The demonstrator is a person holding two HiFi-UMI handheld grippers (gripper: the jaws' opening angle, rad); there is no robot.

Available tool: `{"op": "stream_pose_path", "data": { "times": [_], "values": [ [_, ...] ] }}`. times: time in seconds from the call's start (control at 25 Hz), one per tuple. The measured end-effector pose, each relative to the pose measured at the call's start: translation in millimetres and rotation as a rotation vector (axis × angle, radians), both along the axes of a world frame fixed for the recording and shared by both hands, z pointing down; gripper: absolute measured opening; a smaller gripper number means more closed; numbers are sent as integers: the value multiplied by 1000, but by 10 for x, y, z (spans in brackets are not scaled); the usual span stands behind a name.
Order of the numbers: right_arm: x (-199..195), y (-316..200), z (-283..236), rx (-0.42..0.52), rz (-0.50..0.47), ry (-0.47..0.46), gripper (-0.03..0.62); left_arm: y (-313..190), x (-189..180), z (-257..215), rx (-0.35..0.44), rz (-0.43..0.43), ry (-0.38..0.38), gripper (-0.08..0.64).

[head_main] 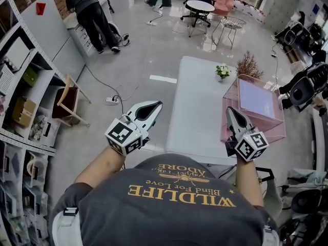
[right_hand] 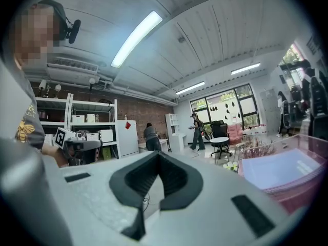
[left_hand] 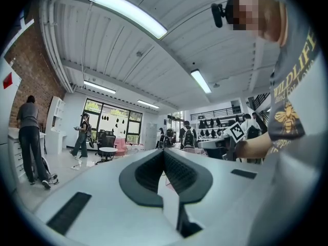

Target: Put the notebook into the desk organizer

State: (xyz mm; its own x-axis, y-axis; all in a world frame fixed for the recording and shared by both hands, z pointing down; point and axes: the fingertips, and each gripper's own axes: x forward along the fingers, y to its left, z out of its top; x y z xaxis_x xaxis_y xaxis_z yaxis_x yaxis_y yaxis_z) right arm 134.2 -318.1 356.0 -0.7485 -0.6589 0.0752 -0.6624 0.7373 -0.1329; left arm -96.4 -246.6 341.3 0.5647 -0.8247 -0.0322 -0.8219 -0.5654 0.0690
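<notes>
Both the left gripper (head_main: 153, 106) and the right gripper (head_main: 230, 110) are clenched on nothing. The lavender notebook (head_main: 256, 99) lies flat, seemingly already inside the pink desk organizer (head_main: 277, 130), just ahead and to the right of the right gripper. Its long axis runs away from the person, and the left gripper is well apart from it.

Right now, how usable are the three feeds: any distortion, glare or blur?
Head view: sharp, evenly lit, mild glare on the floor. Left gripper view: strong fisheye, dark corners, ceiling light blown out, fingers soft. Right gripper view: same fisheye; pink organizer slightly blurred.
</notes>
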Motion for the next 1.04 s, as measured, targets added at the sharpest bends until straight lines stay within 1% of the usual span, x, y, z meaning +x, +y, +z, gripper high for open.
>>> {"op": "stream_pose_path", "data": {
  "times": [0.2, 0.56, 1.04],
  "values": [
    [-80, 6, -6, 13, -12, 34, -2, -11, -76, -17, 4, -12, 11, 2],
    [-47, -30, 1, 18, 1, 51, -2, -17, -58, -8, 9, -10, 5, 2],
    [-34, -74, -19, 31, 9, 67, -2, -47, -78, -40, 15, -12, 19, 2]
  ]
}}
